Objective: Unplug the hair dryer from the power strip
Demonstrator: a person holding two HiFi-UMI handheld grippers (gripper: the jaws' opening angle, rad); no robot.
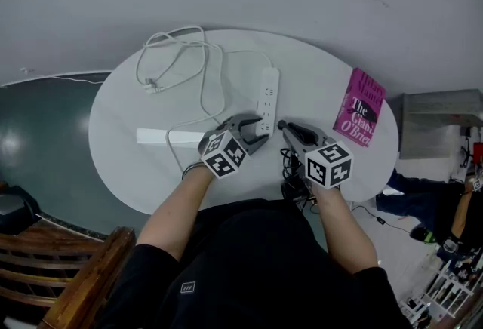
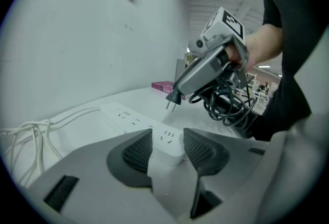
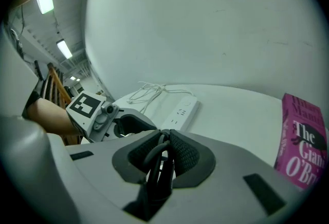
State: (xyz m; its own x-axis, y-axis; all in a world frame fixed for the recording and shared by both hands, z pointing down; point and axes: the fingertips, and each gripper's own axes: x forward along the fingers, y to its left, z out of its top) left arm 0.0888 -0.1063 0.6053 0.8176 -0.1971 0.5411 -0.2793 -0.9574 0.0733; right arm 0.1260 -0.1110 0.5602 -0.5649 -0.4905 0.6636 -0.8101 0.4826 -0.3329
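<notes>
The left claw [image 2: 167, 148] was released, its jaws apart and straddling the near end of the white power strip [image 1: 268, 93], which lay flat near the middle of the round white bench [image 1: 317, 71]. The right claw [image 1: 283, 126] was clenched on the black plug [image 2: 174, 98], held in the air above the strip with its prongs clear of the sockets and pointing down. From that plug a black cord [image 2: 226, 105] hung in tangled loops under the right hand, at the near edge of the bench. The dryer's body could not be made out. A coiled white cable [image 1: 181, 56] lay on the far left of the bench, and a pink book [image 1: 359, 109] on the right.
</notes>
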